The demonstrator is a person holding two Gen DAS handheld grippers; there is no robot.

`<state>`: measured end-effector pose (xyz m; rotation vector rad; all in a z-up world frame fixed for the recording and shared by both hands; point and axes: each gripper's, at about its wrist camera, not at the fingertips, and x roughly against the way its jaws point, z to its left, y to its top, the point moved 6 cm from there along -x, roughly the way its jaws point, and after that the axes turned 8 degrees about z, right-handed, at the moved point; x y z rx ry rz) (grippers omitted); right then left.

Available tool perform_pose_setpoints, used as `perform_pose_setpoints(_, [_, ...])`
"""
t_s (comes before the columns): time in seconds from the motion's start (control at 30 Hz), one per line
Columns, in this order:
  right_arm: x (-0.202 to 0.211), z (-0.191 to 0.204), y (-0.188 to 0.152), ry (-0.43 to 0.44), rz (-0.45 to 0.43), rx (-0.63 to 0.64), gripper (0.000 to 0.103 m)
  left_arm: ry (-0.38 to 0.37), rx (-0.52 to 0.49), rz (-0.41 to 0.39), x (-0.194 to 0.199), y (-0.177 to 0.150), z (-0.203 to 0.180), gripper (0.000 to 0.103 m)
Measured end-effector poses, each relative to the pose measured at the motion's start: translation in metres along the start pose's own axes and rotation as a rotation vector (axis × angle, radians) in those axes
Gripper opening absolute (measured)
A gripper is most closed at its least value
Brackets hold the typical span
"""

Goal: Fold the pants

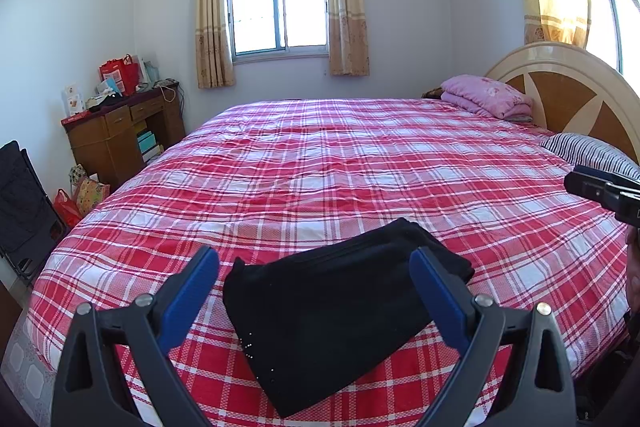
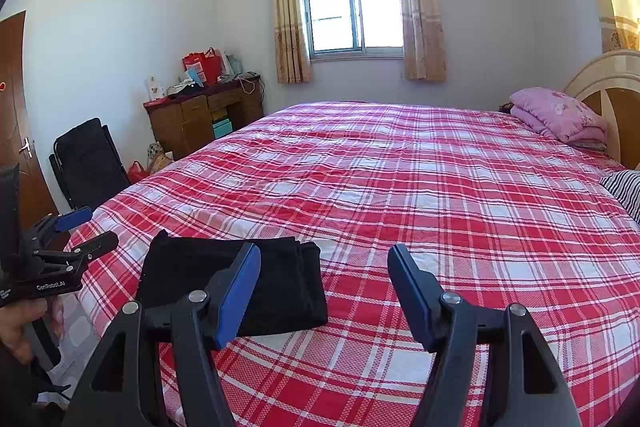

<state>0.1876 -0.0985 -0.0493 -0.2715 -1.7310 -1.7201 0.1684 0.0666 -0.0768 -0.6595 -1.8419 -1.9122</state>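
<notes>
— Well, where are the pants (image 1: 336, 311) seen?
— They are laid folded into a compact black bundle on the red-and-white checked bedspread (image 1: 360, 163), low in the left wrist picture, near the front edge of the bed. In the right wrist picture the same bundle is found at the lower left, partly hidden behind one blue pad.

— And how is the left gripper (image 1: 316, 267) set?
— Its jaws are spread wide, with the bundle seen between the two blue pads but lower than them; no pad is pressed on the cloth. In the right wrist picture it is seen again at the far left edge, held in a hand (image 2: 16, 331).

— What of the right gripper (image 2: 324, 267)?
— Its jaws are likewise held apart, and only bedspread is seen in the gap. The pants are left just beside its left pad, untouched as far as can be told.

— What else is shown?
— A pink folded quilt (image 1: 488, 95) is placed at the upper right by the headboard (image 1: 568, 87), a striped pillow (image 1: 588, 151) below it, a wooden desk (image 1: 120, 131) at the left wall, and a curtained window (image 1: 280, 11) at the top centre
</notes>
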Motion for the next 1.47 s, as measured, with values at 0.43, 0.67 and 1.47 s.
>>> perform_pose_setpoints(0.43, [0.0, 0.004, -0.001, 0.017, 0.0, 0.026, 0.068, 0.017, 0.005, -0.007, 0.001, 0.0, 0.002, 0.103])
perform_pose_setpoints(0.67, [-0.002, 0.005, -0.002, 0.01, 0.003, 0.027, 0.069, 0.019, 0.021, -0.015, 0.003, 0.002, 0.006, 0.103])
perform_pose_setpoints(1.47, [-0.014, 0.006, -0.006, -0.02, 0.033, 0.04, 0.069, 0.126, 0.017, -0.019, 0.001, 0.004, 0.014, 0.103])
